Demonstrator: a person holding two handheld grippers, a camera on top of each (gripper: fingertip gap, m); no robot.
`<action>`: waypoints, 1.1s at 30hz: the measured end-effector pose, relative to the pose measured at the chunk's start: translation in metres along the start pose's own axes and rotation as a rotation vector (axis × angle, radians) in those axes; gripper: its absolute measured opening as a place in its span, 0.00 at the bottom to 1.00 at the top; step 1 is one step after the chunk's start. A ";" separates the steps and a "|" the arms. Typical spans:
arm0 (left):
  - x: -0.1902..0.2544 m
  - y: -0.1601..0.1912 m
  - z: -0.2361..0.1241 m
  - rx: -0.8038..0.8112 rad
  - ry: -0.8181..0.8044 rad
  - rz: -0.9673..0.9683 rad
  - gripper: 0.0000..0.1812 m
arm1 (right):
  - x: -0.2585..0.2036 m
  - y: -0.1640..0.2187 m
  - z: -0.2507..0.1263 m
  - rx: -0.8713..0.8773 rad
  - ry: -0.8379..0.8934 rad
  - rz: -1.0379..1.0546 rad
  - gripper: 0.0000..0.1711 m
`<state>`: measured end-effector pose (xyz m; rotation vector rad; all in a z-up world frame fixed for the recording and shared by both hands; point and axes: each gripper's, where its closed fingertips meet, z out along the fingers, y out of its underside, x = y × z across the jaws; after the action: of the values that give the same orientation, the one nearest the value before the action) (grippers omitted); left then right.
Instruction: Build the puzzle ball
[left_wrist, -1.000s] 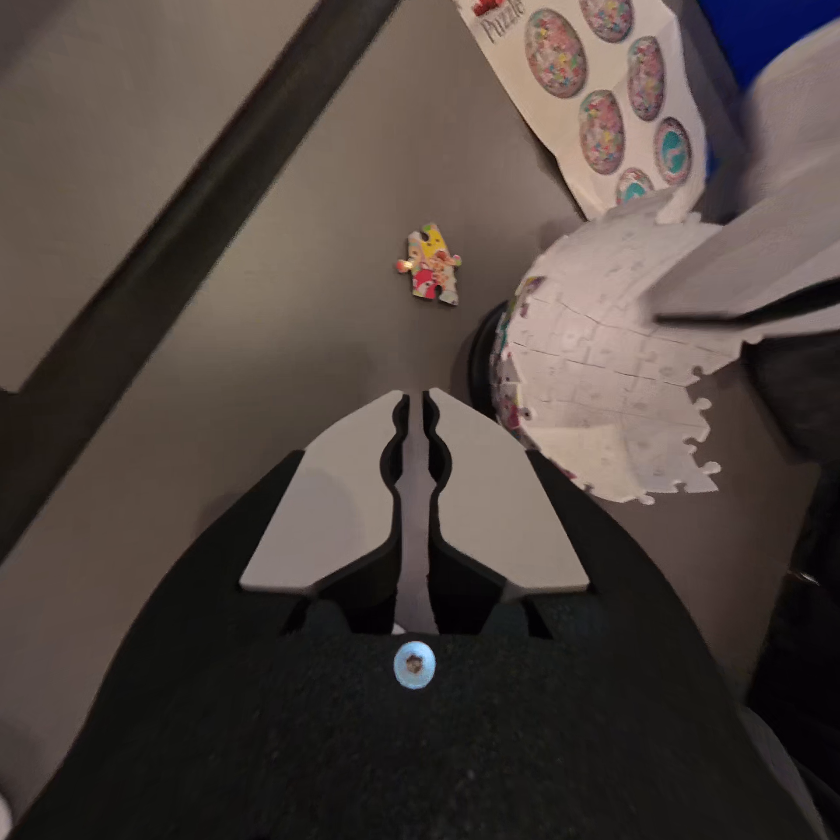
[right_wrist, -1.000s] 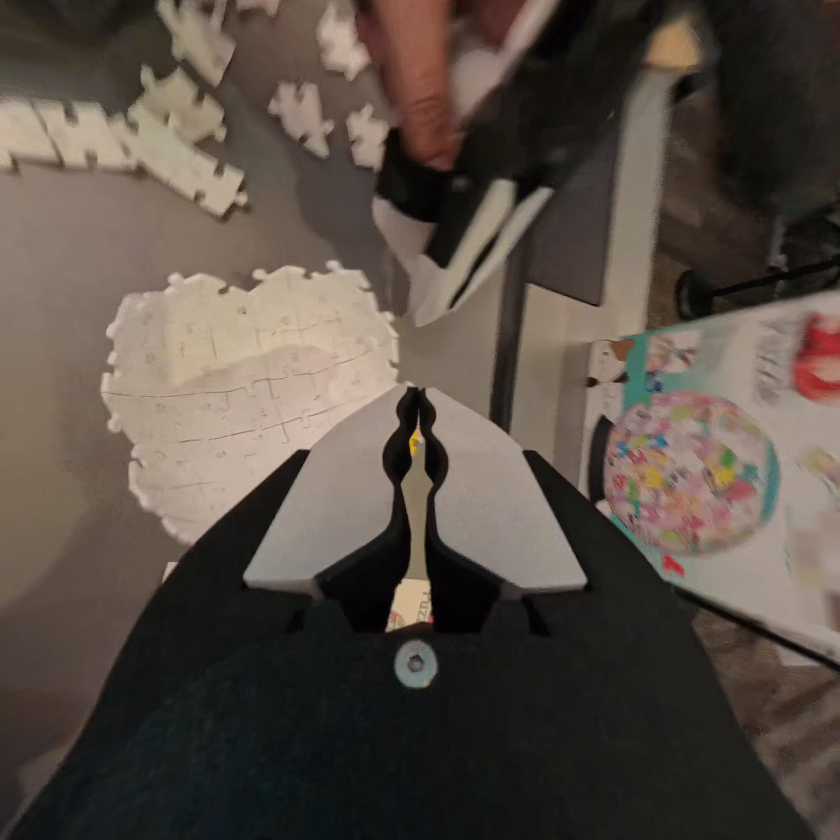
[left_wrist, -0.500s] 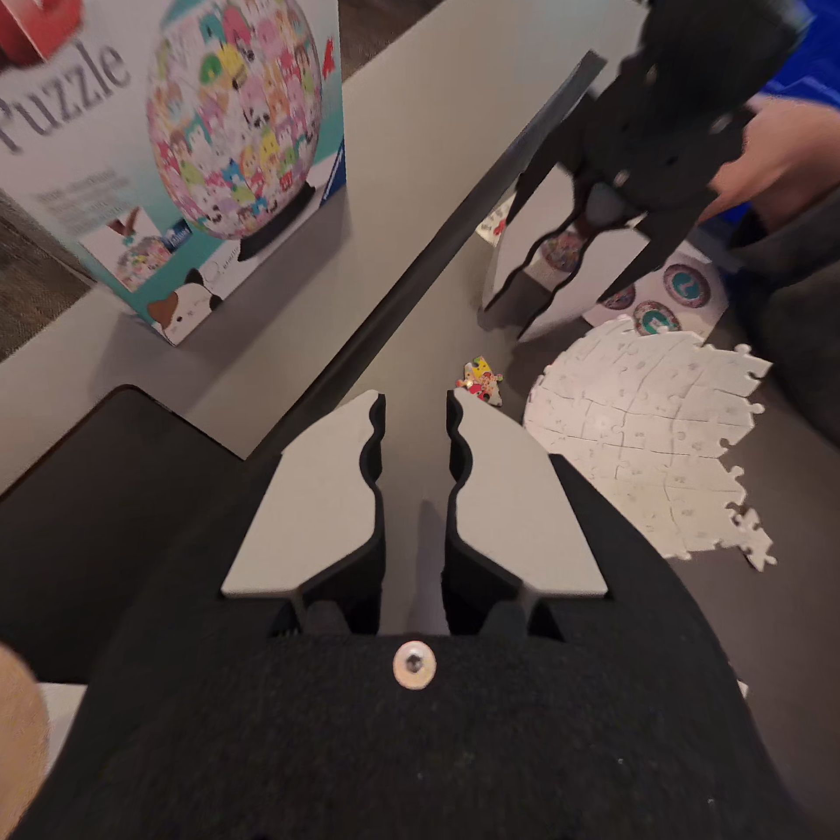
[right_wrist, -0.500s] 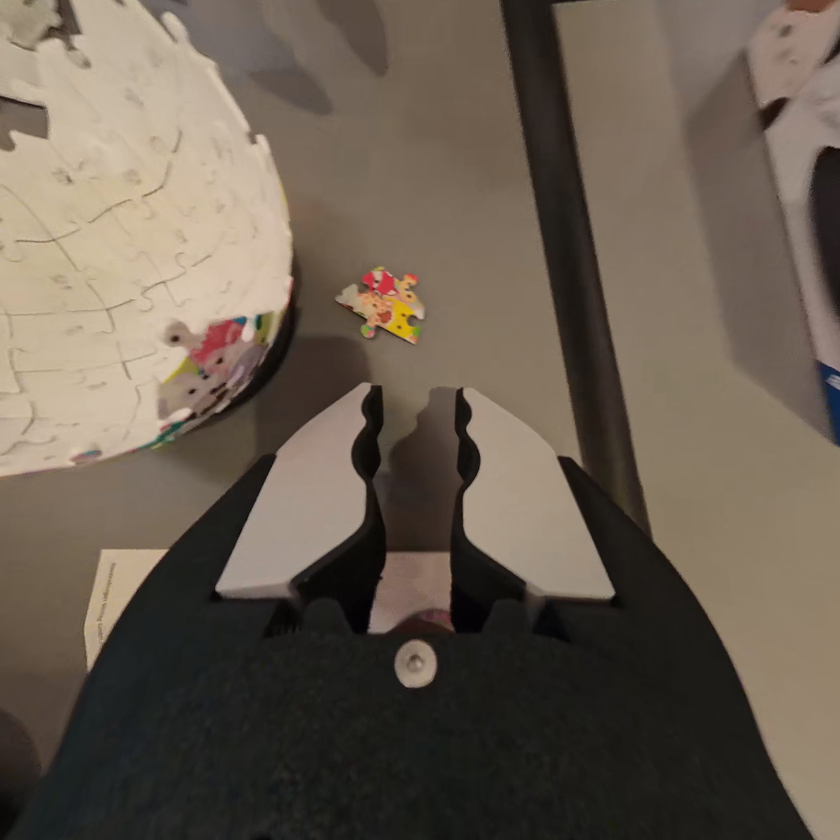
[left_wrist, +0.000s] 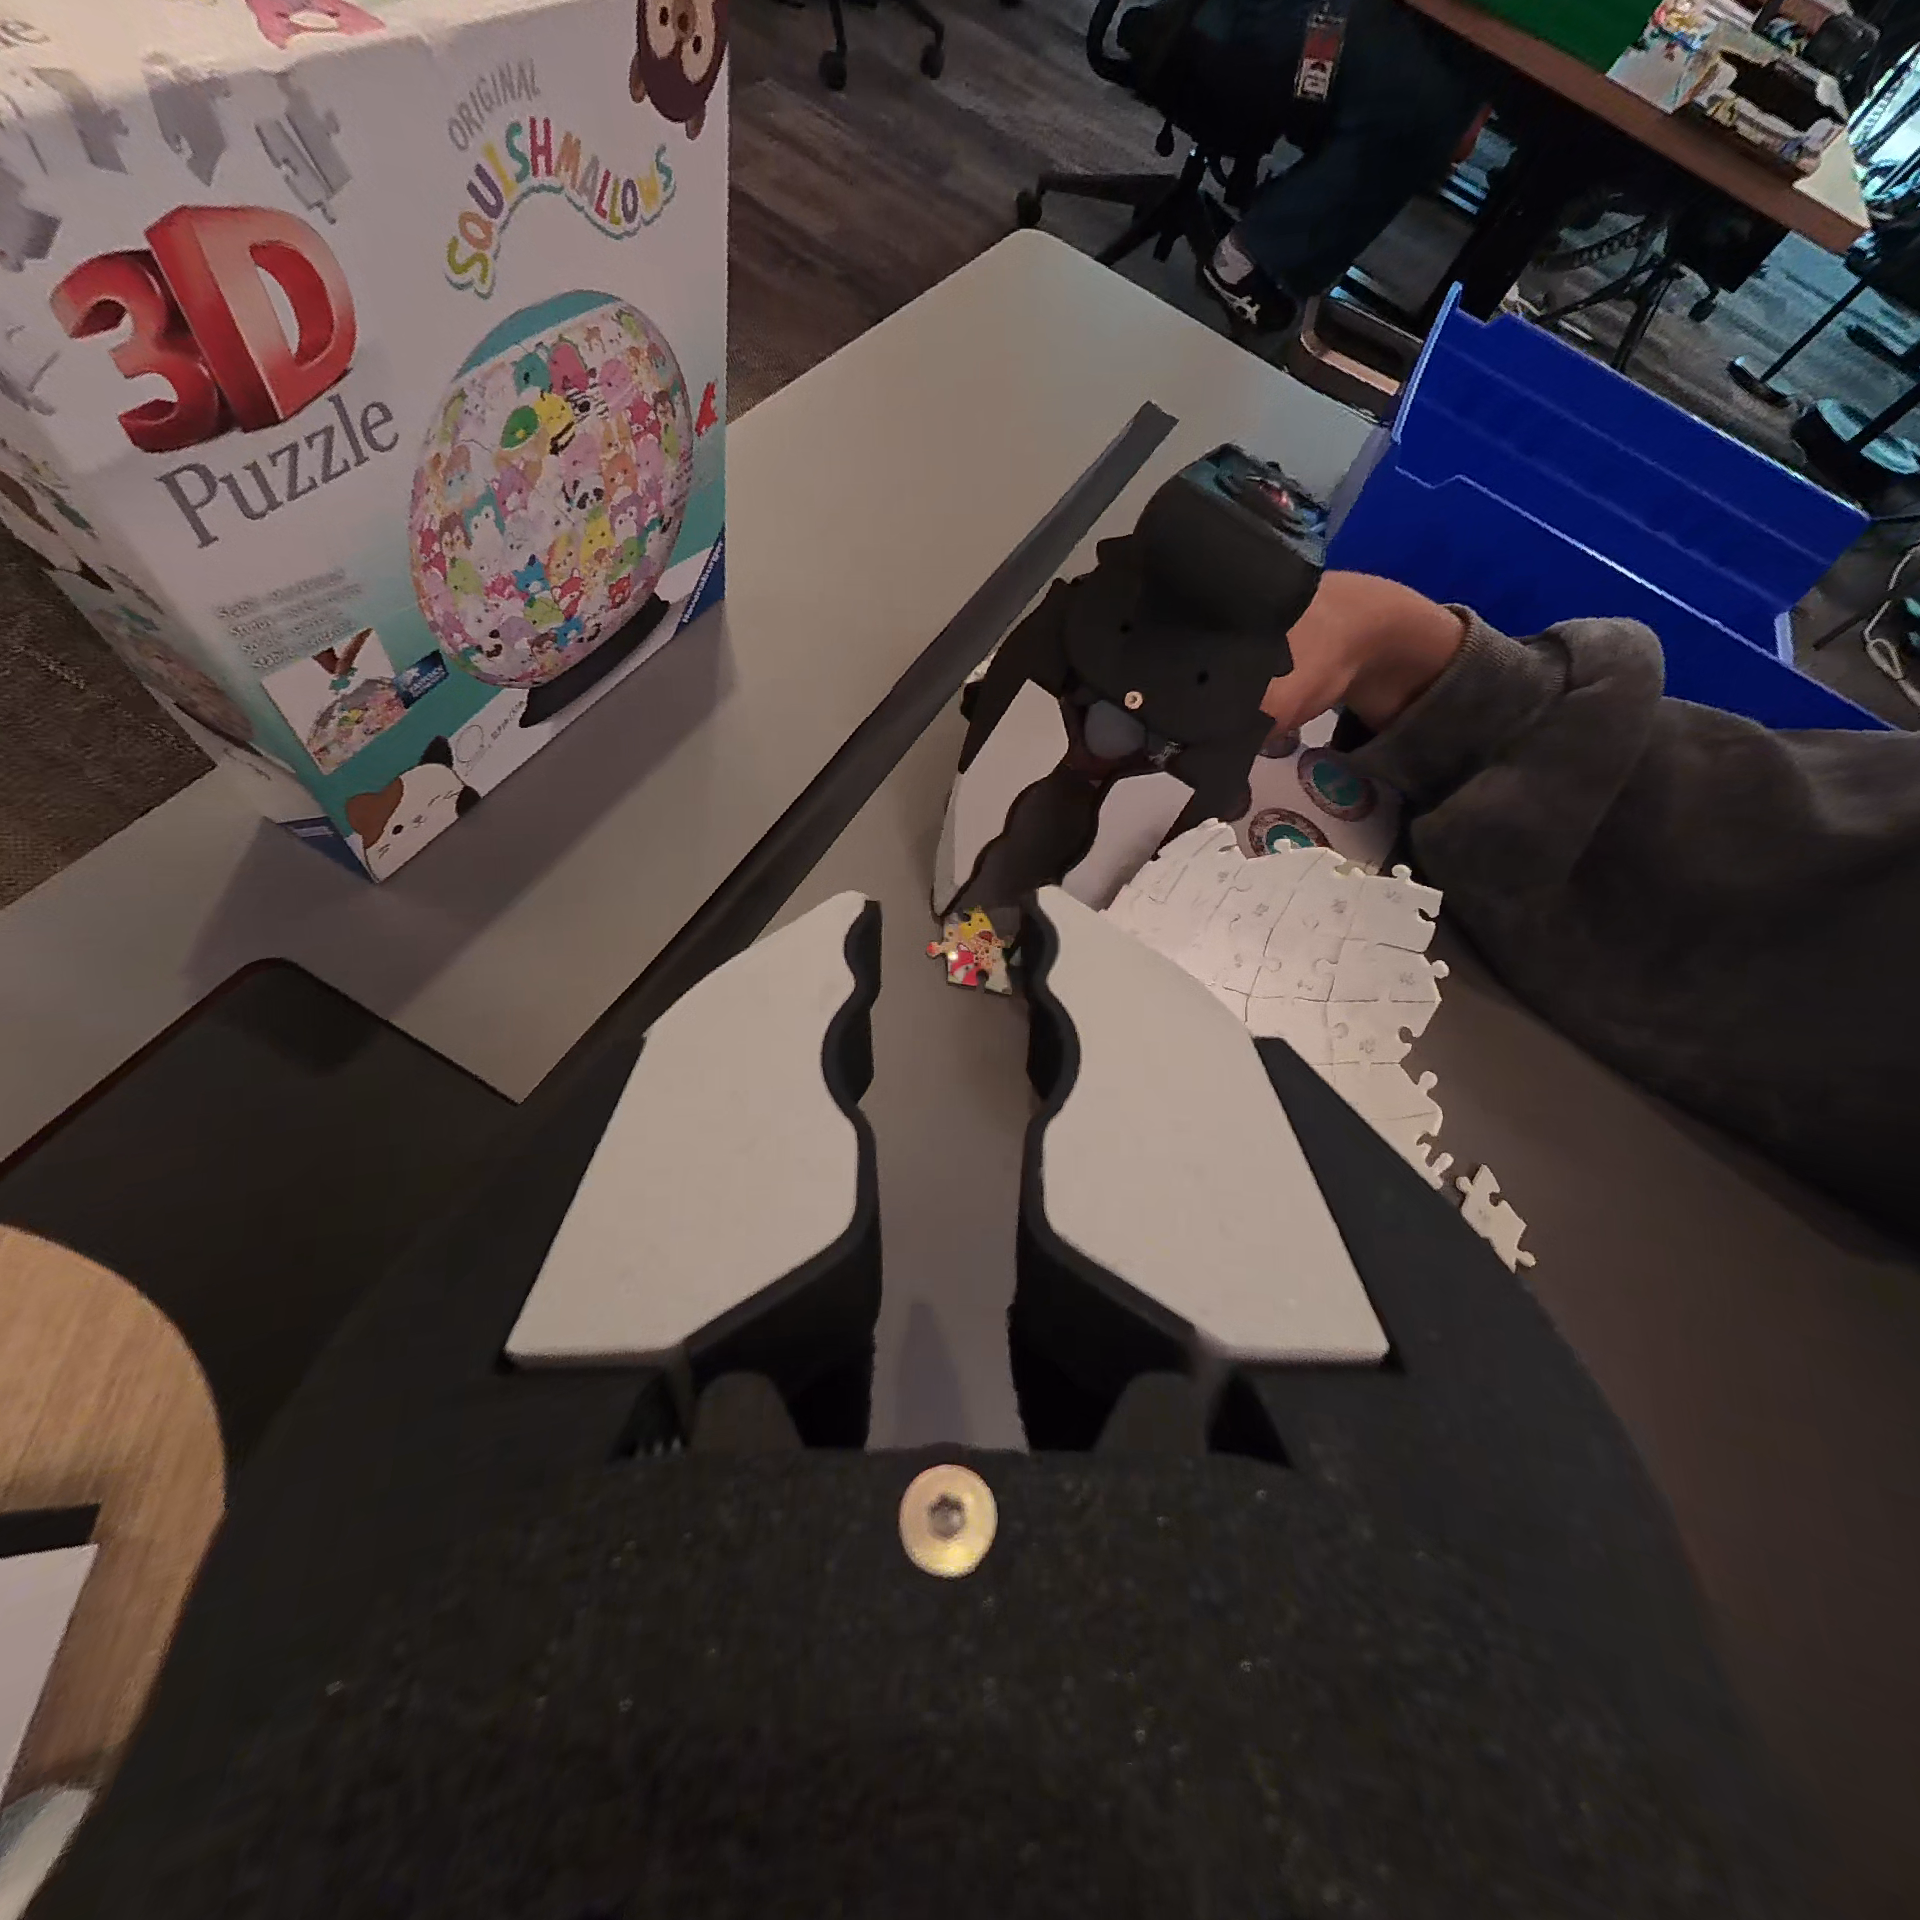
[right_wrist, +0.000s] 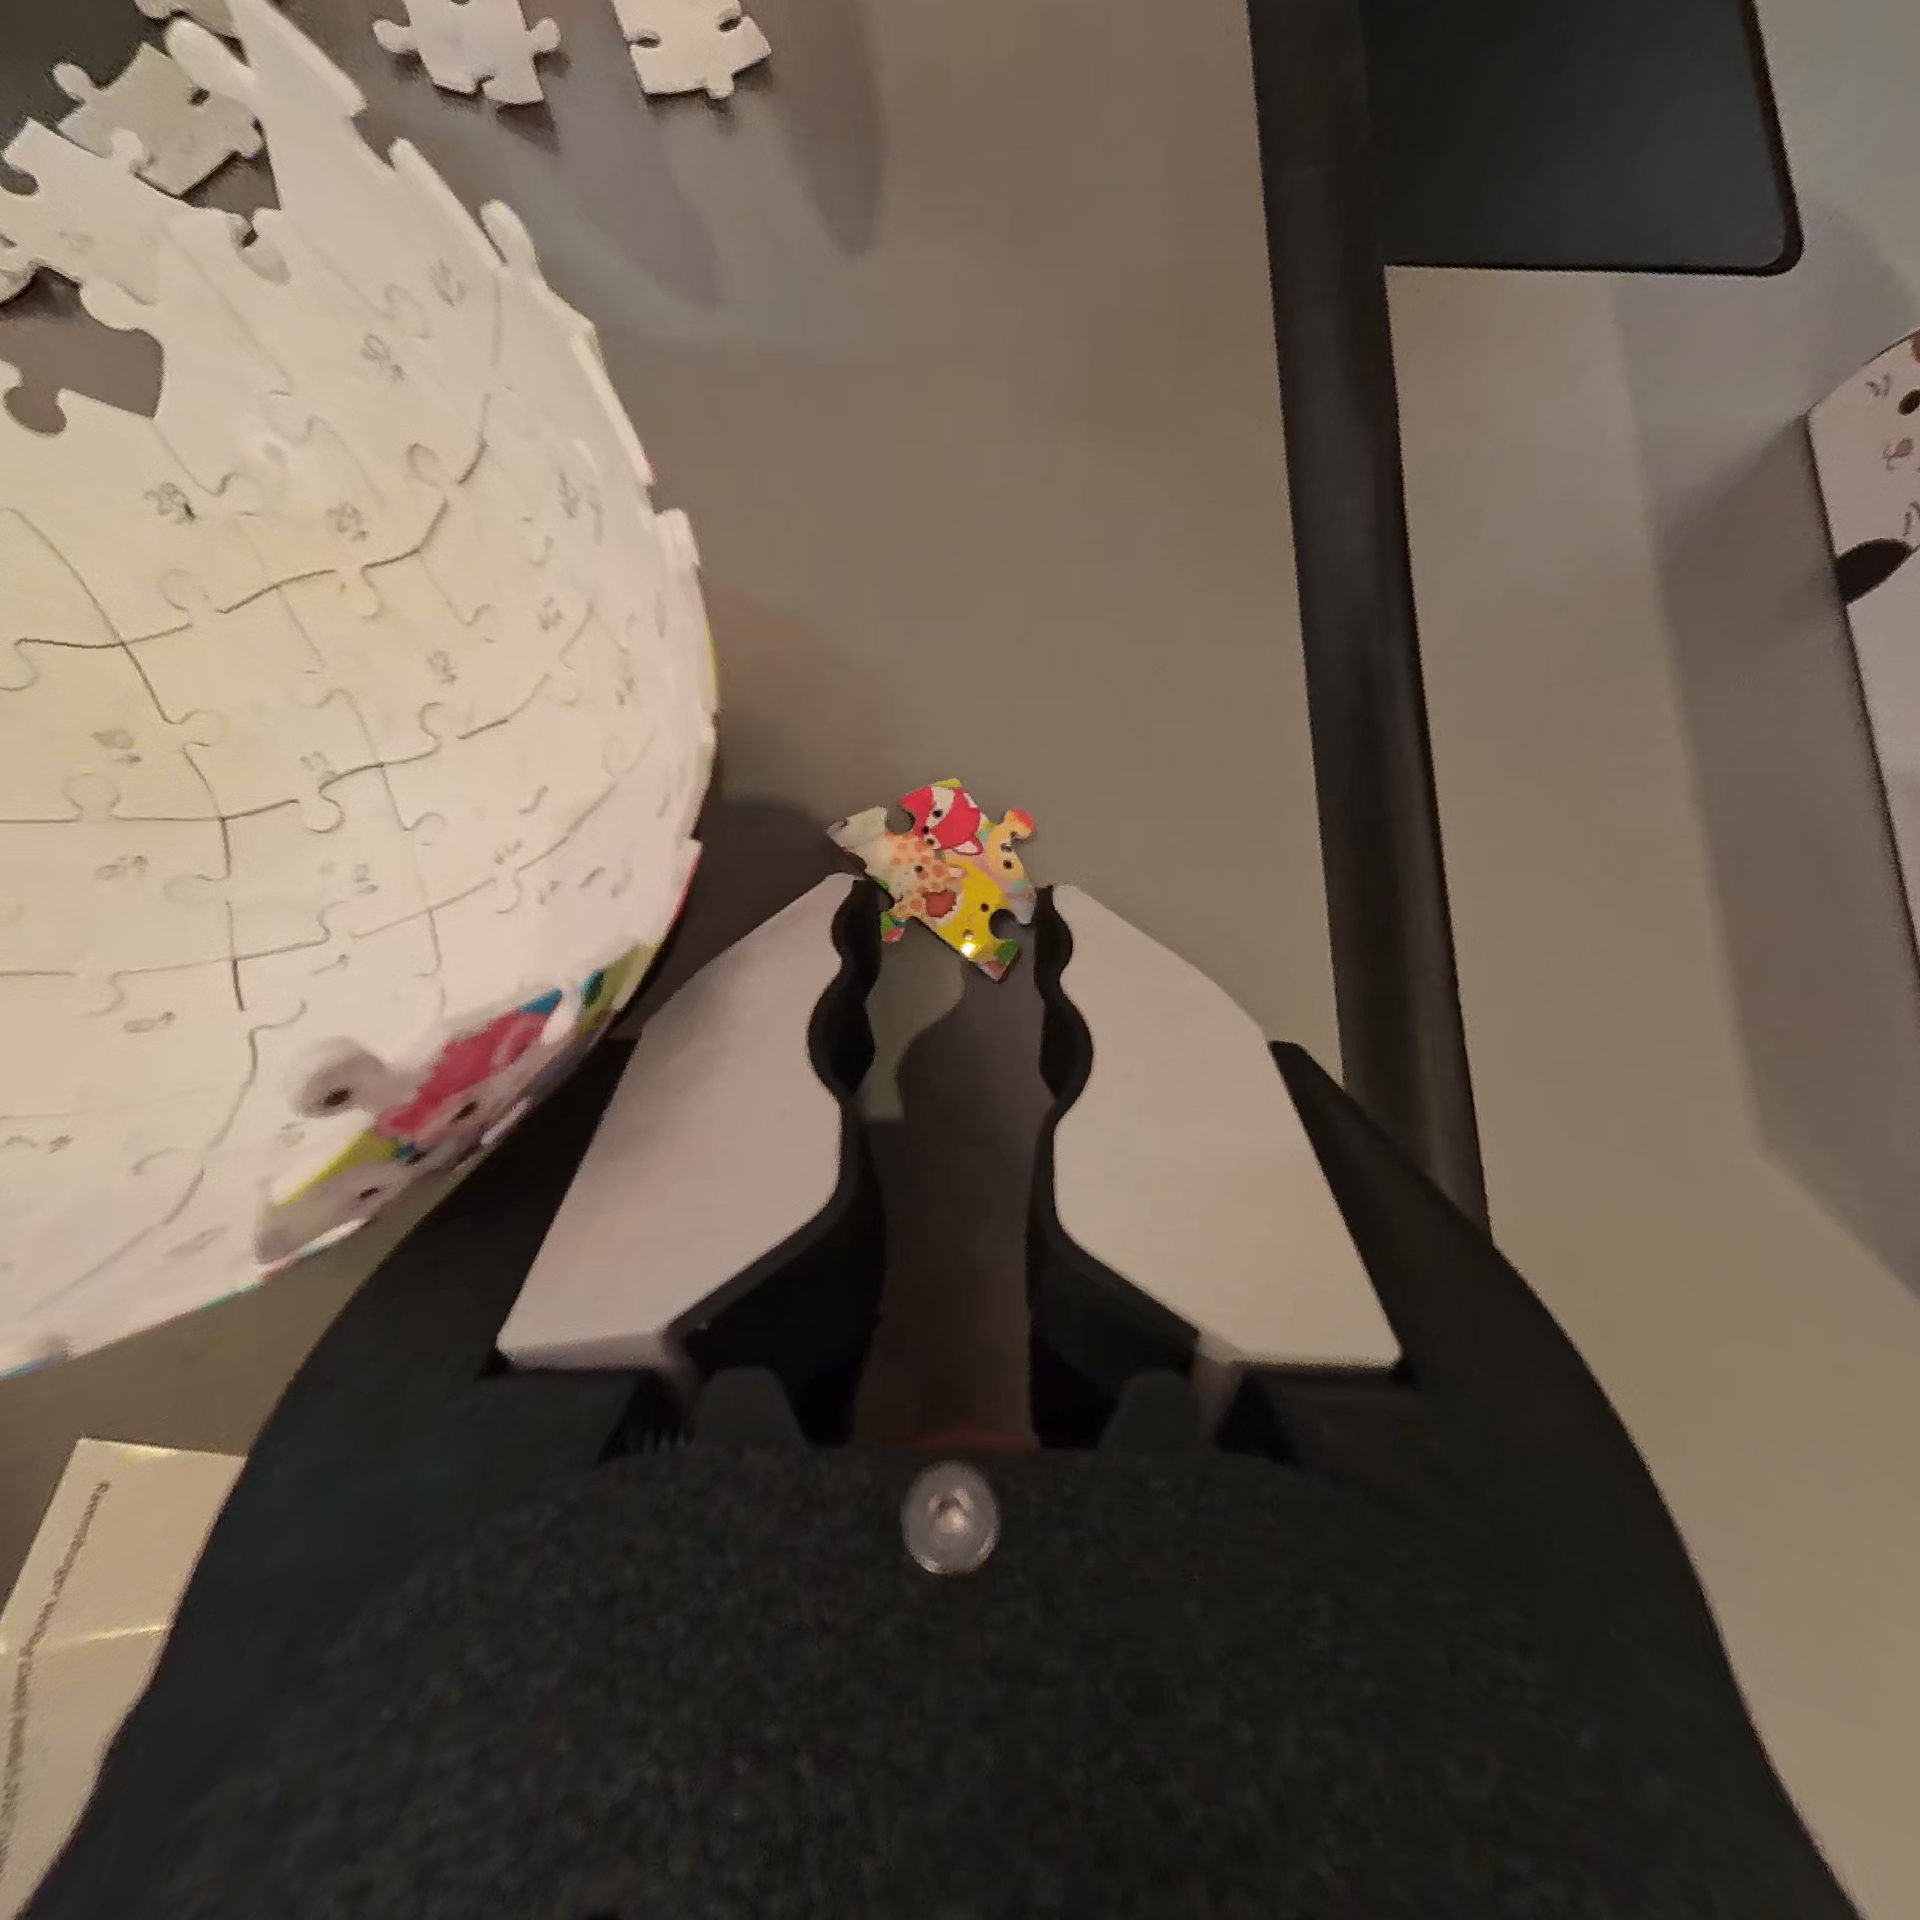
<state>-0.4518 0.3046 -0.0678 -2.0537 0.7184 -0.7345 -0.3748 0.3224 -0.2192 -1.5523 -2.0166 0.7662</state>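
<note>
Multicoloured puzzle piece (right_wrist: 948, 875) lies printed side up on the grey table (right_wrist: 987, 416), its long axis running from ten to four o'clock in the right wrist view, just at the tips of the right gripper (right_wrist: 951, 899), whose fingers stand parted around its near end. At nine o'clock sits the half-built white puzzle ball (right_wrist: 312, 675). Left gripper (left_wrist: 951, 914), released, hovers nearby; puzzle box (left_wrist: 395, 416) at ten o'clock

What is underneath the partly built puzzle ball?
The puzzle ball sits on the grey table, its colourful printed side showing at the lower edge. A dark shape shows beneath it; whether that is a stand or shadow is hidden by the shell.
</note>
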 end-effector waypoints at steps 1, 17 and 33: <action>0.002 0.000 0.001 -0.002 0.007 0.003 0.14 | 0.001 0.000 0.000 -0.001 0.006 0.002 0.17; 0.052 -0.013 0.056 -0.039 0.160 -0.088 0.18 | 0.012 -0.074 -0.113 0.224 0.299 -0.119 0.16; 0.078 -0.050 0.051 0.136 0.149 0.076 0.01 | -0.007 -0.122 -0.168 0.383 0.360 -0.096 0.17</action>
<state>-0.3524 0.3003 -0.0317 -1.8535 0.8039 -0.8754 -0.3459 0.3147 -0.0141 -1.2589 -1.5642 0.7241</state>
